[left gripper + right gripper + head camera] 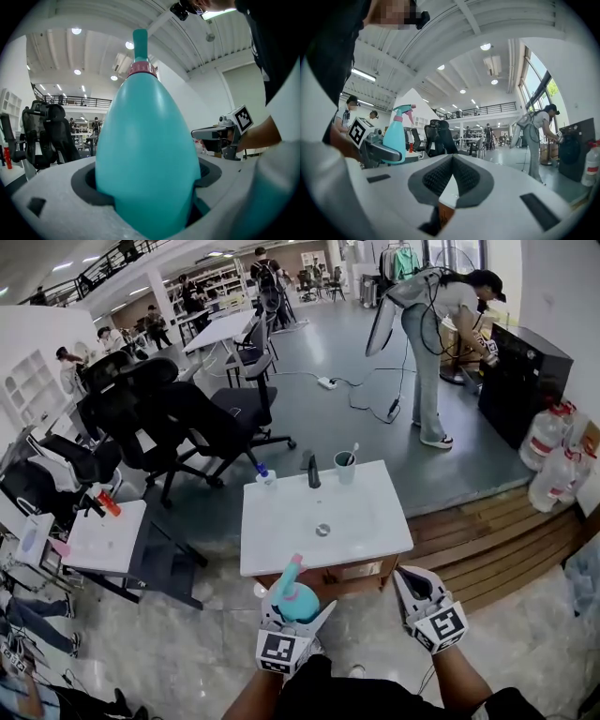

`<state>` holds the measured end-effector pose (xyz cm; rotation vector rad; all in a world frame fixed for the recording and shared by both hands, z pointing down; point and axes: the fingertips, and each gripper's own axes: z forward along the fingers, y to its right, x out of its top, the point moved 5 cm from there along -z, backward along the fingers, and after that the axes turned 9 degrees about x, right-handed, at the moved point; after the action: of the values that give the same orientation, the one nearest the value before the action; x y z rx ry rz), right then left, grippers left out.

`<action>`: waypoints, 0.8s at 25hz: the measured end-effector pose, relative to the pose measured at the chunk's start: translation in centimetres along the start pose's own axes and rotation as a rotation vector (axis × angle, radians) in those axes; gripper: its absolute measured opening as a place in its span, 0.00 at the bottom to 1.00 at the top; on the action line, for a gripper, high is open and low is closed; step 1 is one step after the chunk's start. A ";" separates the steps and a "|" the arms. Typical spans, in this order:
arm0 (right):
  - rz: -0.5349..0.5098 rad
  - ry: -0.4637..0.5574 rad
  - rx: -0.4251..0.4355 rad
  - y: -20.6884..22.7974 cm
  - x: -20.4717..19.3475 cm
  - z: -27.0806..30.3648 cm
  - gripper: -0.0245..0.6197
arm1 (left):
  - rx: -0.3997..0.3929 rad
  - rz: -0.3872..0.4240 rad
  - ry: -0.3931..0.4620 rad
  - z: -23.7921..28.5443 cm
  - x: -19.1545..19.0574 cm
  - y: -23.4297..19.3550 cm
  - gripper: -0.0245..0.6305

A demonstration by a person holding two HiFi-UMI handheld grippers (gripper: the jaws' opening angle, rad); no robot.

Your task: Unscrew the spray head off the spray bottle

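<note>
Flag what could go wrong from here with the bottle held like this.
The left tool grips the spray bottle on its smooth, tapering body; under a twist it may spin or slip in that grip.
The right tool is shut and apart from the spray head; it must open, and the head's uneven shape may give a poor hold.
The bottle seems to hang short of the table edge; a drop would likely reach the floor.
</note>
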<state>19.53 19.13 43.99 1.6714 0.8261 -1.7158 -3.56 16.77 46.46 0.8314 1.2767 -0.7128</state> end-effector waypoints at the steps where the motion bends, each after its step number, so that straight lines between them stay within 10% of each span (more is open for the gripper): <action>1: 0.005 0.001 0.005 0.1 -0.1 0.7 0.05 | 0.008 -0.003 -0.002 0.2 -0.2 -0.6 0.79; 20: 0.027 0.008 0.059 5.5 0.1 22.0 0.05 | 0.045 -0.003 0.010 12.3 -1.1 -17.3 0.78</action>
<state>10.00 -1.47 44.09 1.7214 0.7599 -1.7317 -11.84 -2.83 46.31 0.8709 1.2753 -0.7430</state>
